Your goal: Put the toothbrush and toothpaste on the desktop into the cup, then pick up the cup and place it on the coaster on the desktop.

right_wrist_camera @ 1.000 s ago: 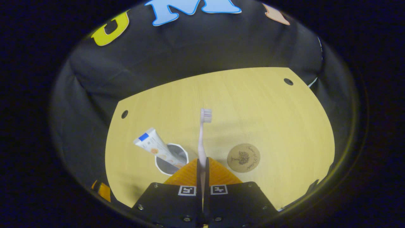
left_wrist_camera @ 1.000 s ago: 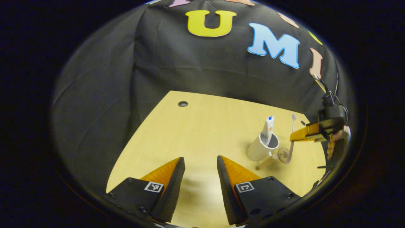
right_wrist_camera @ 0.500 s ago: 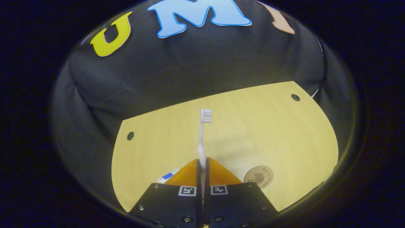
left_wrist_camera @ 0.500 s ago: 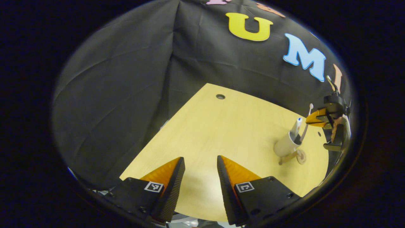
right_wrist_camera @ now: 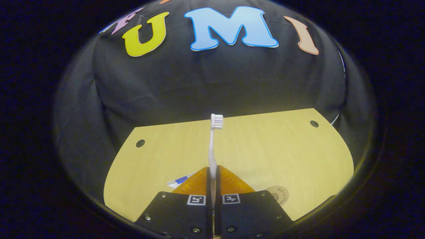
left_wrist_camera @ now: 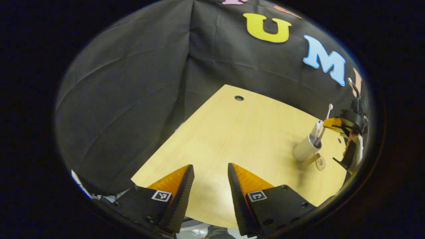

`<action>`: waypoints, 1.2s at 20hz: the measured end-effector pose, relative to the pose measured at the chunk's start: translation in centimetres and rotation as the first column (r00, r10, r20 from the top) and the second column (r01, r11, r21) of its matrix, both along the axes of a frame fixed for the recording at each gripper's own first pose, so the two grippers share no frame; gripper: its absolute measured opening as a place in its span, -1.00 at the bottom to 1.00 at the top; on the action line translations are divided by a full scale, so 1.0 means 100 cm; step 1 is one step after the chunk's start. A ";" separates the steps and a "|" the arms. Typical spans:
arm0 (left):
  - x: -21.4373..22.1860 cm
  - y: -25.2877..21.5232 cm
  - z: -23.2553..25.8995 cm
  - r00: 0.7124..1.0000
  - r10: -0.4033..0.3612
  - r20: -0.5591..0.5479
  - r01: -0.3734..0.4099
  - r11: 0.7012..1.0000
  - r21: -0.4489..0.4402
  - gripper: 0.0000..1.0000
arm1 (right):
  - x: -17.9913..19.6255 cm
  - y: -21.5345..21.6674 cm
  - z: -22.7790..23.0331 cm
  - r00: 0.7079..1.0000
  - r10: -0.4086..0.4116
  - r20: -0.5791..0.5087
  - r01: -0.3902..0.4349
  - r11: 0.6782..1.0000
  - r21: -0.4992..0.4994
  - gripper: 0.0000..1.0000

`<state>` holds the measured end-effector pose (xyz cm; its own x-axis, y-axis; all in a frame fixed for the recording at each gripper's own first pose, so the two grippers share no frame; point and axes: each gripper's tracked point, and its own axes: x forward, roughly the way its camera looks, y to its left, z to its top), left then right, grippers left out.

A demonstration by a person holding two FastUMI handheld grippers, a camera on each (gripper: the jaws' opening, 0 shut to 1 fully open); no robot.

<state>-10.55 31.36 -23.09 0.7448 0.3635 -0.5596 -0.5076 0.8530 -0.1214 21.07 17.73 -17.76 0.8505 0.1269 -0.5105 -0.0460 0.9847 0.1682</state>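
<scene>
In the left gripper view a white cup (left_wrist_camera: 302,151) with a wooden handle stands at the table's far right. The toothpaste (left_wrist_camera: 317,129) leans inside it. The toothbrush (left_wrist_camera: 330,107) slants down into the cup, head up, with my right gripper (left_wrist_camera: 328,123) shut on its shaft just above the rim. The round coaster (left_wrist_camera: 320,163) lies right beside the cup. In the right gripper view the toothbrush (right_wrist_camera: 211,149) rises from between the closed right gripper (right_wrist_camera: 212,169), the toothpaste (right_wrist_camera: 181,181) peeks out at its left and the coaster (right_wrist_camera: 278,194) at its right. My left gripper (left_wrist_camera: 207,172) hangs open over the table's near edge.
The wooden table (left_wrist_camera: 239,132) has a cable hole (left_wrist_camera: 238,98) at its far corner, and the right gripper view shows two such holes (right_wrist_camera: 140,143) (right_wrist_camera: 314,123). Black cloth walls close in behind and to the left. A hand (left_wrist_camera: 348,141) holds the right gripper.
The right gripper carried the toothbrush over the cup and lowered its handle inside, tilting upward. The left gripper, still open, drew back and swung left, away from the cup.
</scene>
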 end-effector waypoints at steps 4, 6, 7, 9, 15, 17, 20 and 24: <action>0.015 -0.023 0.003 0.999 -0.049 0.007 0.049 0.999 0.007 0.51 | -0.022 -0.001 -0.013 0.999 0.035 -0.001 -0.035 0.999 -0.023 -0.87; 0.023 -0.036 0.004 0.997 -0.080 0.006 0.080 0.997 0.011 0.51 | -0.034 0.003 -0.019 0.998 0.069 -0.006 -0.069 0.998 -0.008 -0.47; 0.028 -0.041 0.004 0.995 -0.097 0.005 0.097 0.995 0.013 0.51 | -0.040 0.000 -0.019 0.997 0.073 -0.006 -0.073 0.997 -0.008 -0.41; 0.036 -0.054 0.004 0.991 -0.131 0.004 0.131 0.991 0.016 0.51 | -0.051 -0.004 -0.019 0.997 0.074 -0.003 -0.074 0.997 0.000 -0.46; 0.072 -0.108 0.014 0.964 -0.265 0.012 0.264 0.964 0.026 0.51 | -0.078 -0.057 -0.020 1.000 0.008 0.002 -0.008 1.000 -0.001 -0.42; 0.090 -0.130 0.016 0.949 -0.315 0.013 0.314 0.949 0.032 0.49 | -0.090 -0.085 -0.027 0.999 -0.035 -0.011 0.035 0.999 -0.005 -0.42; 0.112 -0.166 0.023 0.918 -0.395 0.011 0.395 0.918 0.045 0.49 | -0.114 -0.129 -0.038 0.994 -0.104 -0.042 0.105 0.994 0.006 -0.41; 0.145 -0.217 0.021 0.868 -0.497 0.001 0.496 0.867 0.042 0.51 | -0.152 -0.199 -0.051 0.973 -0.223 -0.064 0.224 0.975 0.005 -0.43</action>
